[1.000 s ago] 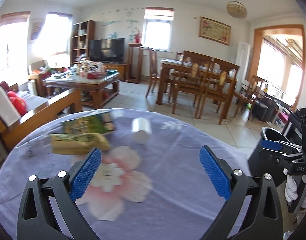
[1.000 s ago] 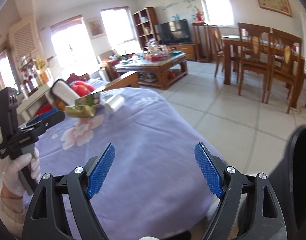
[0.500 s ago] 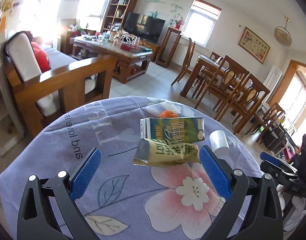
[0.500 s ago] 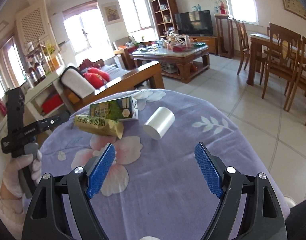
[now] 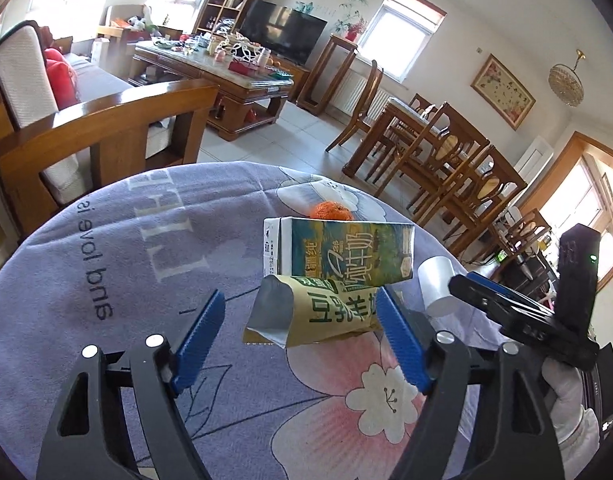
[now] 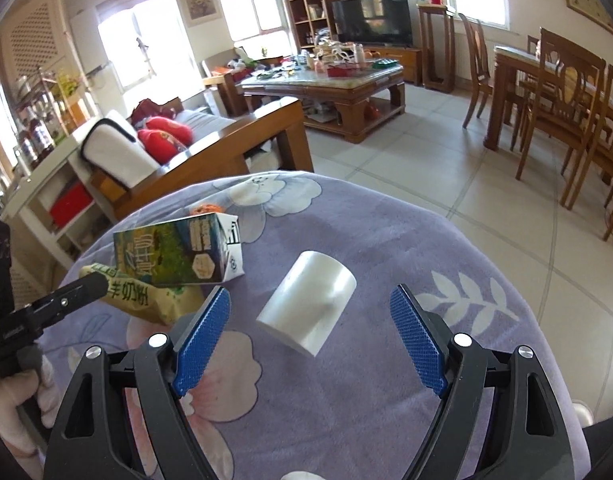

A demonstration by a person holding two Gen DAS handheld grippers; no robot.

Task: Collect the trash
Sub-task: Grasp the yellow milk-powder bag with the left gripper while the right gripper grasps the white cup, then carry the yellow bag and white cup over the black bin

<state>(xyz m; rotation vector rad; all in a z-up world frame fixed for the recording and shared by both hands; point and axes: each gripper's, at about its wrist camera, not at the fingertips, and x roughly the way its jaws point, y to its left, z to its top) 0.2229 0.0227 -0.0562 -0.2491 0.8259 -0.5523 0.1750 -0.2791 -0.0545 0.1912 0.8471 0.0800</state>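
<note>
Trash: four pieces lie on a round worktop (image 6: 386, 220) covered with a purple flowered cloth.
Milk carton (image 5: 346, 252): a green printed box lying on its side toward the far part of the cloth, its white end panel turned toward the left claw's view.
Snack wrapper (image 5: 318, 312): a crumpled yellow-green packet with a silvery open end, lying just in front of the carton and touching it.
White cup (image 6: 308, 302): a plain white cylinder lying on its side, apart from the carton and to its right in the right claw's view.
Orange ball (image 5: 330, 212): a small crumpled orange lump behind the carton, half hidden by it.
Left claw (image 5: 300, 344): jaws spread wide with nothing between them; the wrapper sits just beyond and between the blue pads (image 5: 200, 338), the right-side pad close to the wrapper's end. Contact cannot be made out.
Right claw (image 6: 310, 338): jaws spread wide and holding nothing, the white cup lying between and just ahead of the pads (image 6: 416, 342), touching neither.
Hands: white-gloved hands hold each tool; the left hand (image 6: 14, 396) shows at the lower left edge of the right claw's view.
Surroundings: a wooden sofa (image 6: 210, 148) with red cushions, a cluttered coffee table (image 6: 326, 80) and dining chairs (image 6: 566, 100) on a tiled floor.
</note>
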